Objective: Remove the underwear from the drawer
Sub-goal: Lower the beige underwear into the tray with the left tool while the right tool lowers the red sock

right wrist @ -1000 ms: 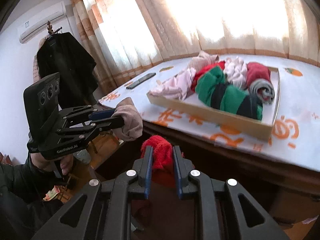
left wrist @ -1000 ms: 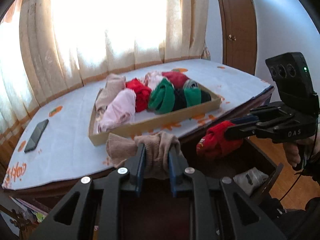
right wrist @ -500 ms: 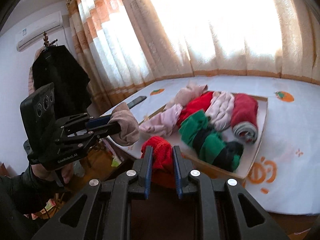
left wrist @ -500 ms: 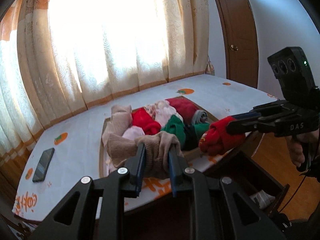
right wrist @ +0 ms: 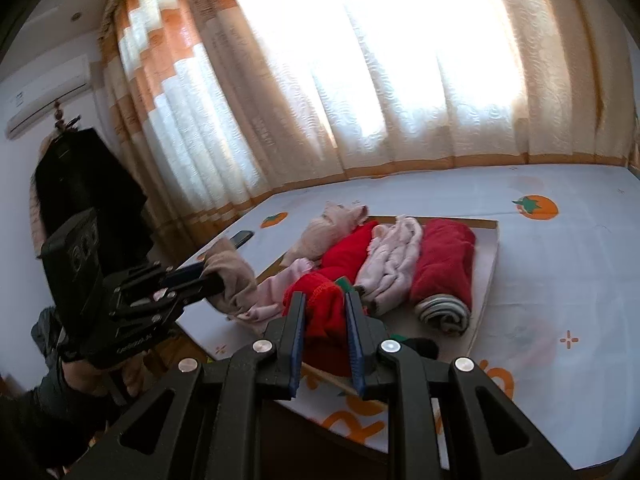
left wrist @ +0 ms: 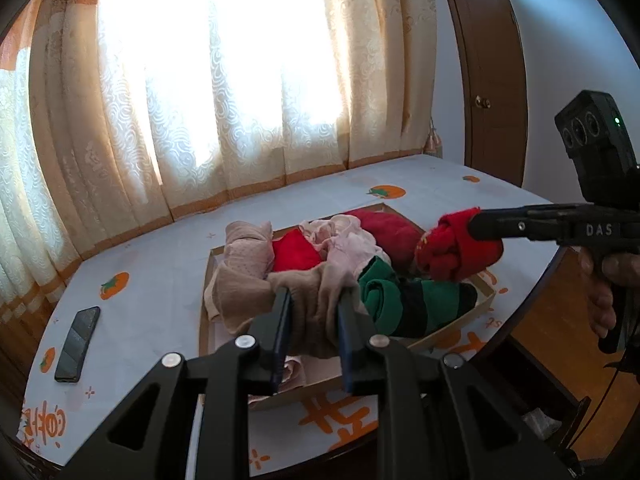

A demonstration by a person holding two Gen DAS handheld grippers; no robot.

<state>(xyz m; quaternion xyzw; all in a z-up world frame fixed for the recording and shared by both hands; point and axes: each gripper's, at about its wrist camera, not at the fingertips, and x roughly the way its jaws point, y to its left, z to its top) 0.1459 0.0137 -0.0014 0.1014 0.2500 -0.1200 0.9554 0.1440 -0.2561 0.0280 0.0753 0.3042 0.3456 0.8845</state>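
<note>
Left wrist view: the left gripper (left wrist: 314, 308) has its jaws clenched on a beige underwear piece (left wrist: 312, 304), a soft crumpled bundle that bulges out ahead of and to the left of the jaws and hangs a little below them. It is held above the near end of a shallow cardboard tray (left wrist: 486, 300). Ahead of the jaws, the tray holds rolled garments: a beige dotted one, red ones, a pale pink one, and to the right a green-and-black striped roll (left wrist: 404, 300). Further right, the right gripper (left wrist: 476, 226) grips a red underwear piece (left wrist: 456, 252), a knotted, knit-looking wad held over the tray's right side. The tray sits on a table (left wrist: 160, 248) covered in a white cloth with orange fruit prints. A phone (left wrist: 78, 344) lies far left of the jaws. Cream patterned curtains (left wrist: 224, 80) hang behind, and a brown door (left wrist: 484, 80) stands at right.

Right wrist view: the right gripper (right wrist: 326, 320) grasps the red underwear piece (right wrist: 324, 312) tightly between its jaws, over the tray's near edge. To the left, the left gripper (right wrist: 212, 280) holds the beige underwear piece (right wrist: 234, 280) above the tray's left end. A dark coat (right wrist: 86, 184) hangs far left, below a wall air conditioner (right wrist: 48, 96).
</note>
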